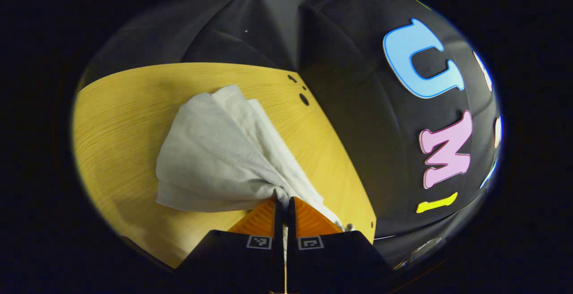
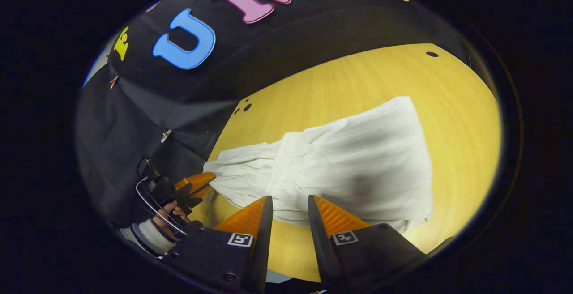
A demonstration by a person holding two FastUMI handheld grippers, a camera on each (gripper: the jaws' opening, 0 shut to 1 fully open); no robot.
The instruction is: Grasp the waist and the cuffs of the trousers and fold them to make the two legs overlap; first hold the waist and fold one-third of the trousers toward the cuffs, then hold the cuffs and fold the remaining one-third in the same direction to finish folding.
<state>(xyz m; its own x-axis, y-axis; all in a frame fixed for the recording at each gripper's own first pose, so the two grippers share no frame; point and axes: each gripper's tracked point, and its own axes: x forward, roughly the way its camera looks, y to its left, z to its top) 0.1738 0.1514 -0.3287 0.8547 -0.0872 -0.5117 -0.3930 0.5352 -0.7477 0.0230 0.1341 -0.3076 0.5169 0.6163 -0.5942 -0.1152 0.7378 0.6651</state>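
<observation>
While the left gripper sits at six o'clock in the left gripper view, its two fingers are pressed together on a bunched corner of the trousers, and the pale cloth fans out from that pinch toward eleven o'clock across the wooden table. In the right gripper view the same gripper shows at eight o'clock, with a hand around it, and gathered fabric pulls taut toward it. The right gripper stands at six o'clock of its own view with a moderate gap between its fingers, nothing between them; the near hem of the trousers lies just past the tips, the cloth running on toward three o'clock on the table.

The fabric looks thin, light and limp; it creases readily and will sag between holds, so one pinch gathers it into a fan rather than lifting an edge straight. Layers appear already stacked, though whether both legs overlap fully is hard to tell from these angles. A second hold probably belongs on the near edge by the ribbed band, well apart from the left pinch, taking all layers at once so none slips free.
</observation>
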